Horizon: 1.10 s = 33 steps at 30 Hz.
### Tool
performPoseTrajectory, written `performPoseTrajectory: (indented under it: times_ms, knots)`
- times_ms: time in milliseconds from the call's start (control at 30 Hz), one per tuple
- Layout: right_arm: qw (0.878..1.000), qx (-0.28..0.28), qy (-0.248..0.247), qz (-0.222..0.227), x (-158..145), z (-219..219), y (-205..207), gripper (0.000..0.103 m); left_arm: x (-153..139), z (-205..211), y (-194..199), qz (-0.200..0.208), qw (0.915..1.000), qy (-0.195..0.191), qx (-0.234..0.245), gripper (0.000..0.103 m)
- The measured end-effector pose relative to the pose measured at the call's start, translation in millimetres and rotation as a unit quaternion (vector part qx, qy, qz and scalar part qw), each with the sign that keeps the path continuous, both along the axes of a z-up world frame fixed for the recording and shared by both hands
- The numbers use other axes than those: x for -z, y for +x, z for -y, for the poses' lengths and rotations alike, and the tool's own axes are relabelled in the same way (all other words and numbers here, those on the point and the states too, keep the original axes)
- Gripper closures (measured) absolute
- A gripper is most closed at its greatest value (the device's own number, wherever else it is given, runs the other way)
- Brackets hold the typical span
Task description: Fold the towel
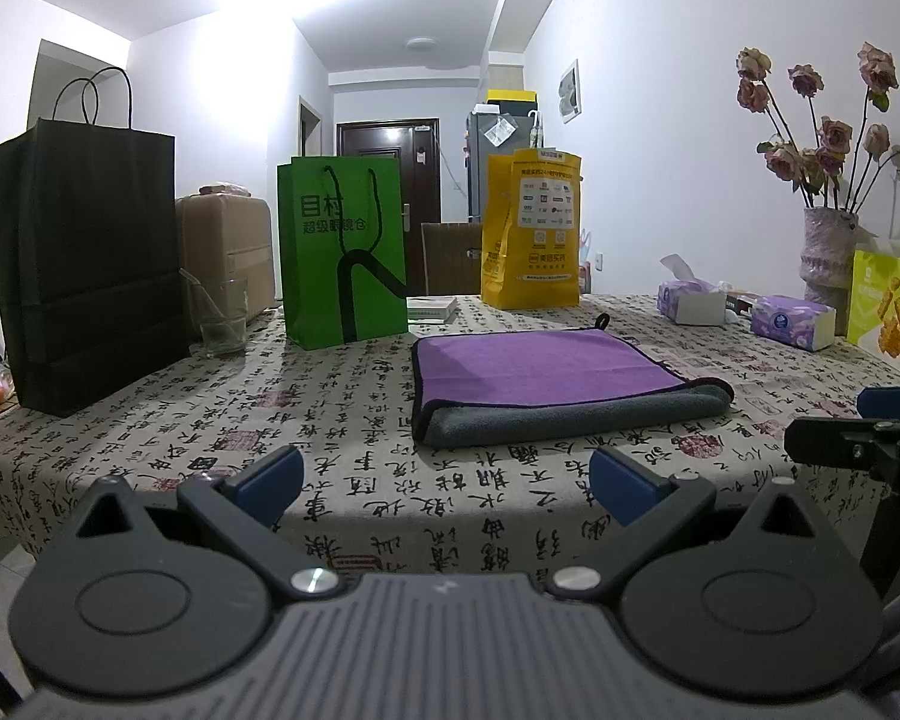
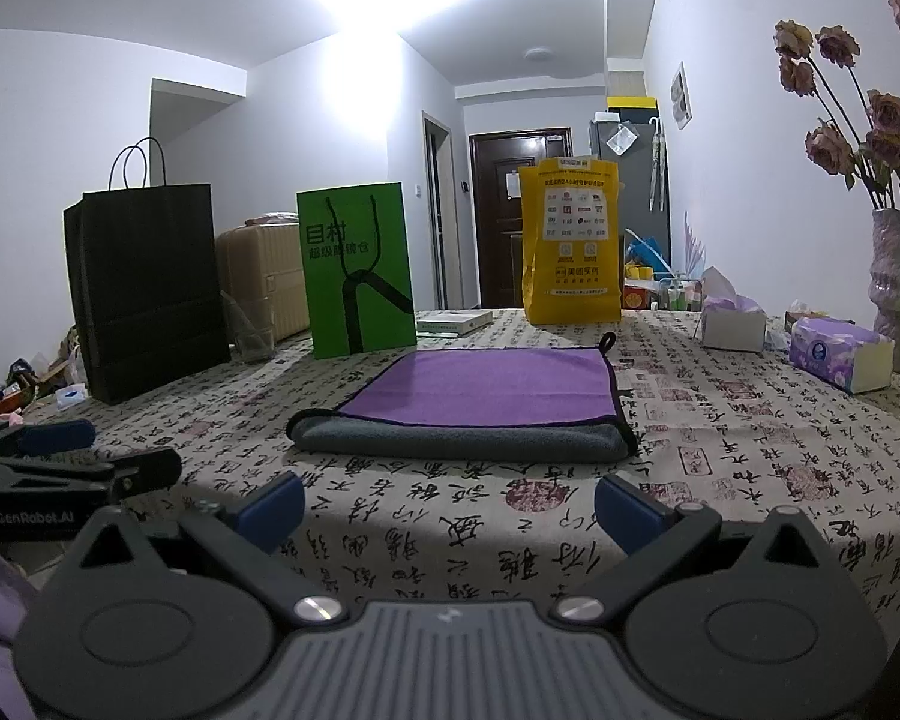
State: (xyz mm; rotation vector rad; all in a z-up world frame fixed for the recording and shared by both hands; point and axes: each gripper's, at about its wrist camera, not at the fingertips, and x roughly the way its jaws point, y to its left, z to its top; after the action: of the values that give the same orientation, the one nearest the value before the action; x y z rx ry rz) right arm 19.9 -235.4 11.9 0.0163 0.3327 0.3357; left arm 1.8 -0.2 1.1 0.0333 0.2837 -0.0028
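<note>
A purple towel (image 1: 540, 369) with a grey underside lies folded on the table, its grey fold toward me and a black loop at its far corner. It also shows in the right wrist view (image 2: 486, 387). My left gripper (image 1: 447, 480) is open and empty, back at the table's near edge, short of the towel. My right gripper (image 2: 450, 507) is open and empty, also near the front edge, short of the towel. The right gripper's side shows at the right of the left wrist view (image 1: 858, 438); the left gripper's side shows at the left of the right wrist view (image 2: 60, 462).
The table (image 1: 330, 420) has a calligraphy-print cloth. At the back stand a black paper bag (image 1: 90, 264), a green bag (image 1: 342, 246), a yellow bag (image 1: 531, 228) and a glass (image 1: 222, 318). Tissue packs (image 1: 792, 321) and a vase of dried roses (image 1: 825, 252) stand at the right.
</note>
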Motion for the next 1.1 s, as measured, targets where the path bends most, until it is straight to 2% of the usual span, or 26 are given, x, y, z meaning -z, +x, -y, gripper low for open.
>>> performPoseTrajectory:
  times_ms: [1100]
  knots:
    - [1.0,-0.002,0.003,-0.005,1.9,-1.4,0.7,0.0,1.5,3.1,-3.0,-0.001,1.0,0.001,0.002,0.0]
